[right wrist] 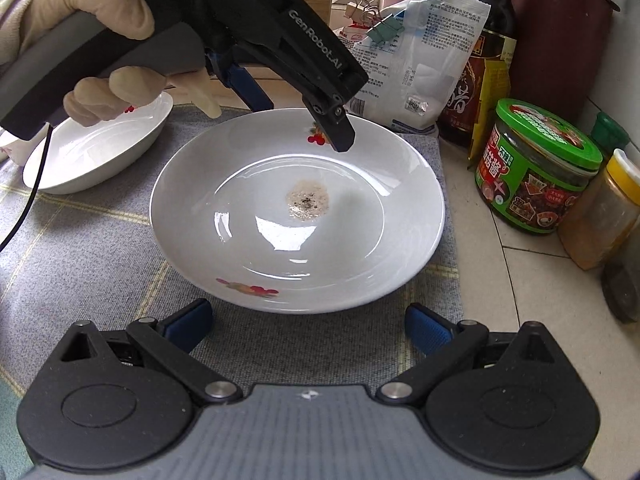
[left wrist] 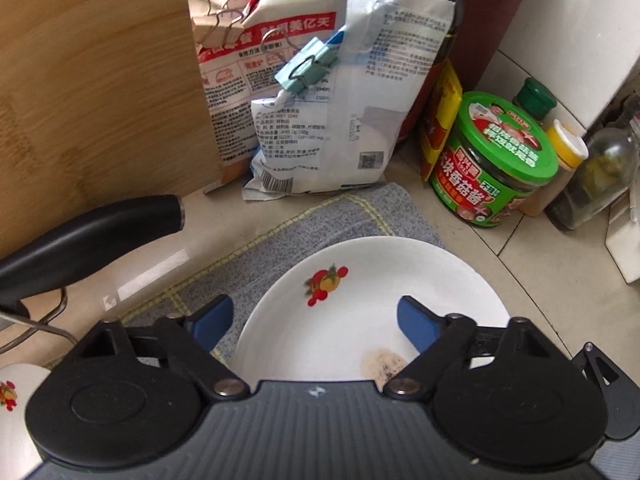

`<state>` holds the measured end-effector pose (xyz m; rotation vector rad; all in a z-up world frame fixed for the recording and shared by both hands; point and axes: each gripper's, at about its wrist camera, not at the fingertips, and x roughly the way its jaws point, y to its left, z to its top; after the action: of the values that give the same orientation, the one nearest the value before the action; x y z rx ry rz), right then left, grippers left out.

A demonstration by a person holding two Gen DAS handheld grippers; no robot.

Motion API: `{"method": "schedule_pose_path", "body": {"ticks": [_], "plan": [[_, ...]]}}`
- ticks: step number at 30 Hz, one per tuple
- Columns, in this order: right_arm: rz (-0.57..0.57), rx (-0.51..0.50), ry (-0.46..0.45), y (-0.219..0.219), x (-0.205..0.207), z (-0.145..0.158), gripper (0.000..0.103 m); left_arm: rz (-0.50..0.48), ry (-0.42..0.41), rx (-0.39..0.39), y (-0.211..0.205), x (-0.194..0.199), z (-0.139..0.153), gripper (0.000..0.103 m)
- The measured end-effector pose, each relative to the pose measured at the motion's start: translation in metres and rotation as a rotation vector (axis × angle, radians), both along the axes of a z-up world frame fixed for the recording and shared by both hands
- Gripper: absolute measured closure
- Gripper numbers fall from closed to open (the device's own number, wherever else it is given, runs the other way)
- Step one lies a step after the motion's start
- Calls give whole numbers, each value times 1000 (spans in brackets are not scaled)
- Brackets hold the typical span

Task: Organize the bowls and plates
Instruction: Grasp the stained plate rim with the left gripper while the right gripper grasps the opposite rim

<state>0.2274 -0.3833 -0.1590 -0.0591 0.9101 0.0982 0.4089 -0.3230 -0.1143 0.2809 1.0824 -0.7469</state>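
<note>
Plate [right wrist: 298,216], round and lying flat, faces upward on the grey mat [right wrist: 80,248]; left gripper [left wrist: 314,322] straddles its far rim, spread; right gripper [right wrist: 308,328] spread too.

Your left gripper [right wrist: 304,120] is black with blue finger pads, "GenRobot.AI" printed in white, and a thin black cable. Your hand [right wrist: 104,40] wears a beige glove.

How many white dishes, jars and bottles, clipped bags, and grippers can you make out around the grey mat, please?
White dishes: 2, the large plate and the smaller dish.
Jars and bottles: 5, counting the green-lidded jar.
Clipped bags: 2.
Grippers: 2, the left gripper and right gripper.
Total: 11.
</note>
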Motion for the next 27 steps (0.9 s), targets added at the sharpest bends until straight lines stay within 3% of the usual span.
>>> {"method": "schedule_pose_path", "body": {"ticks": [19,27], "plan": [[25,-6,-22,1,5,2,0,-61,83,-11,-7,12,-13,30],[59,-11,-31,1,11,2,0,-81,77,-8,-10,14,-15,30]]}}
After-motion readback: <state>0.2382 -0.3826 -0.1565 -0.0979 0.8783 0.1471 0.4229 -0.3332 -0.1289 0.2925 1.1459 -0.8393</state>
